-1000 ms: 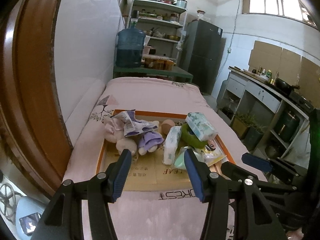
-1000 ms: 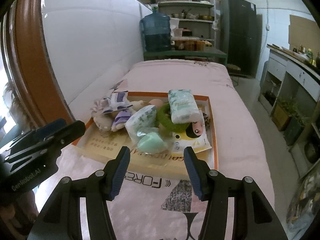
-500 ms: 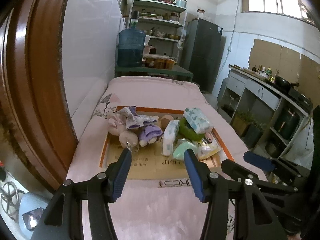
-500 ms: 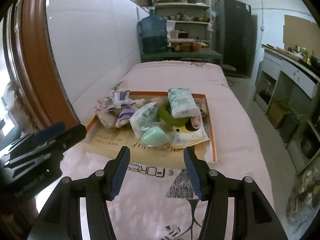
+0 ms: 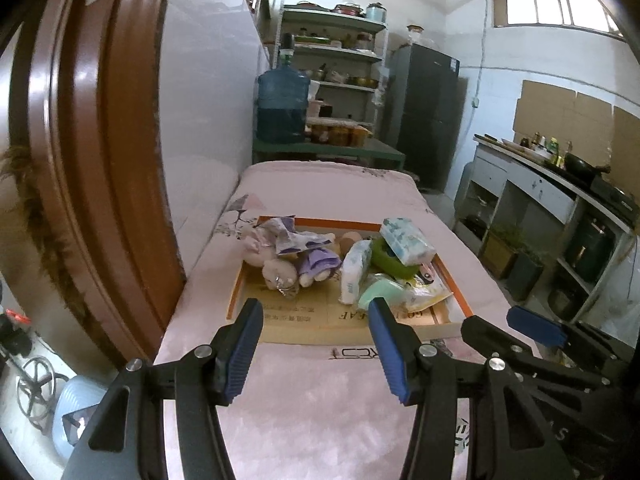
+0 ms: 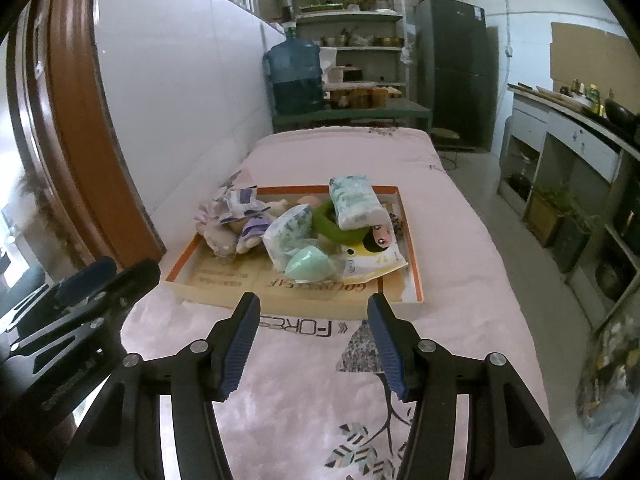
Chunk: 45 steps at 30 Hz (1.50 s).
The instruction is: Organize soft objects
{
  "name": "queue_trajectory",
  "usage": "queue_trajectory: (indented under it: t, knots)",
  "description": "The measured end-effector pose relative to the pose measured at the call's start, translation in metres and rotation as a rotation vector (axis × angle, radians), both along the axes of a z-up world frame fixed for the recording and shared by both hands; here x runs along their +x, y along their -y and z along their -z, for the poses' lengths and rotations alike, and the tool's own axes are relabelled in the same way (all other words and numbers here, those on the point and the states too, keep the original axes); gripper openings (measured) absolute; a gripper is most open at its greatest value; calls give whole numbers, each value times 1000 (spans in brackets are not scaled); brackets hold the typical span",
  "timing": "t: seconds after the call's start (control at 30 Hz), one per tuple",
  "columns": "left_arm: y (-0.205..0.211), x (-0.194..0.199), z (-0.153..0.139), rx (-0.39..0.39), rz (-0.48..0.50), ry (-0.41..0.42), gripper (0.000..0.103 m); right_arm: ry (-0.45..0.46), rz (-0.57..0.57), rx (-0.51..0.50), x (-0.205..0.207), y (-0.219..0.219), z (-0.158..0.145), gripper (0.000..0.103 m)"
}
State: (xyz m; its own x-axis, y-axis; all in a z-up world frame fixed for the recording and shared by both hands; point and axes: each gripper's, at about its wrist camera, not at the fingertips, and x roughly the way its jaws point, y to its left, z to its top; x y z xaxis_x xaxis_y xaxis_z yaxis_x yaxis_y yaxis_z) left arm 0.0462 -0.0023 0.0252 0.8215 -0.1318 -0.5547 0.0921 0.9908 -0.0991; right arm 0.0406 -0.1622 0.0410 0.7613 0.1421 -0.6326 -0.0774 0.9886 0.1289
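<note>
A flat cardboard tray [image 5: 240,292] [image 6: 416,272] with an orange rim lies on a pink bed. It holds a pile of soft things: a plush toy [image 5: 280,272] [image 6: 220,238], tissue packs [image 5: 406,240] [image 6: 354,202], a green ring [image 5: 390,260] [image 6: 336,228], a mint pouch [image 5: 380,294] [image 6: 310,264] and a yellow packet [image 6: 372,258]. My left gripper [image 5: 316,350] is open and empty, short of the tray's near edge. My right gripper [image 6: 314,346] is open and empty, also short of the tray. Each gripper shows at the edge of the other's view.
A brown wooden headboard [image 5: 92,160] and a white wall stand on the left. A blue water jug [image 5: 282,106] and shelves [image 6: 348,20] stand beyond the bed. A dark fridge [image 6: 456,68] and a grey counter [image 5: 552,196] are on the right.
Both grippers have drawn back from the tray, which now looks smaller and farther. Both stay open and empty.
</note>
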Motion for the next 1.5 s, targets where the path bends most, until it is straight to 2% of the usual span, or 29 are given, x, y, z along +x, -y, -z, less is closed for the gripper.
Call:
queue_trajectory:
  t: [0.17,0.37,0.47,0.63,0.93,1.5]
  knots:
    - [-2,-17,-11,2,-31,17,55,-9,11,-19,-15,-2,-6,58]
    - [1,-33,-23,-8,1,25,55,13,32,-10,-37,0,-17,58]
    - [2,-41,-25,-7,0,23,54,38,51,-10,-48,0,-25,58]
    - [1,-46,-26,10,-16,12,54,106,101,-64,-62,-1,-36,59]
    - [0,-53,-27,65,-68,5,54,116,74,-51,-64,-8,-41,59]
    - [-2,-48,-26,78,-93,3,54,100,55,-37,-61,-10,-39,59]
